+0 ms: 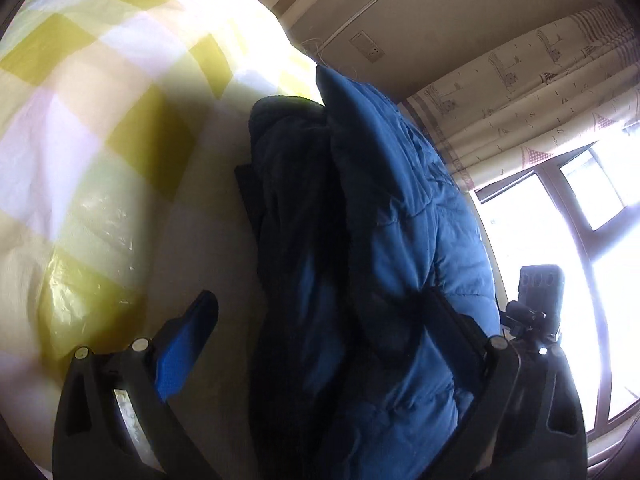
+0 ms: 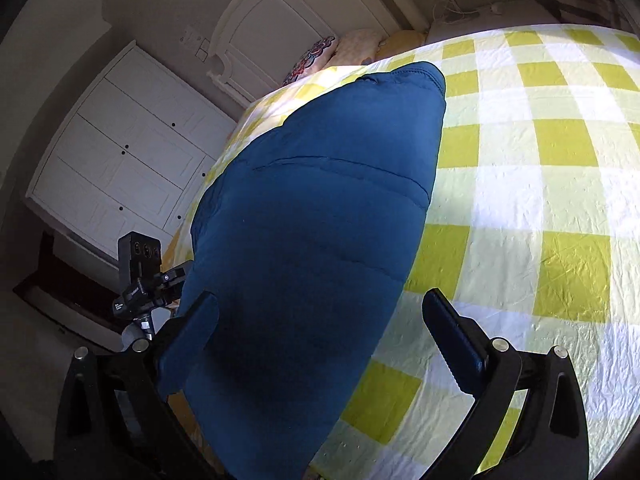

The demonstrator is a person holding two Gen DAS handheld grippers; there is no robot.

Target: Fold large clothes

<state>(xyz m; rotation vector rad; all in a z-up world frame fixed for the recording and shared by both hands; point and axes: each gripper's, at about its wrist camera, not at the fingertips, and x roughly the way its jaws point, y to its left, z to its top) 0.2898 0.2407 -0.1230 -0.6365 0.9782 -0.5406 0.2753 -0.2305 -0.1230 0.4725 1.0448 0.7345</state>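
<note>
My right gripper (image 2: pixel 320 344) stands with its jaws spread as wide as they go; the blue padded jacket (image 2: pixel 320 208) lies between my two fingers and reaches away from me across the bed, yet neither pad presses on it, so I hold nothing there. The jacket rests on the yellow-and-white checked bedcover (image 2: pixel 520 184), along the cover's edge nearest the white wardrobe (image 2: pixel 120 156); beyond the jacket's far end sit the pillows (image 2: pixel 360 46) against the white headboard (image 2: pixel 296 12); a small black camera on a clamp (image 2: pixel 140 268) stands just beside the jacket on the wardrobe side.

My left gripper (image 1: pixel 324 344) is also spread apart; its one blue finger pad (image 1: pixel 188 344) hangs clear over the bedcover (image 1: pixel 80 128), while the other finger is half buried behind a fold of the jacket (image 1: pixel 400 208); whether that finger touches the cloth I cannot tell, but the pads do not close on it. From this side the jacket shows bunched and doubled, its darker lining (image 1: pixel 296 208) toward the bedcover; beyond the jacket hang a patterned curtain (image 1: pixel 528 92) and a bright window (image 1: pixel 568 240).
</note>
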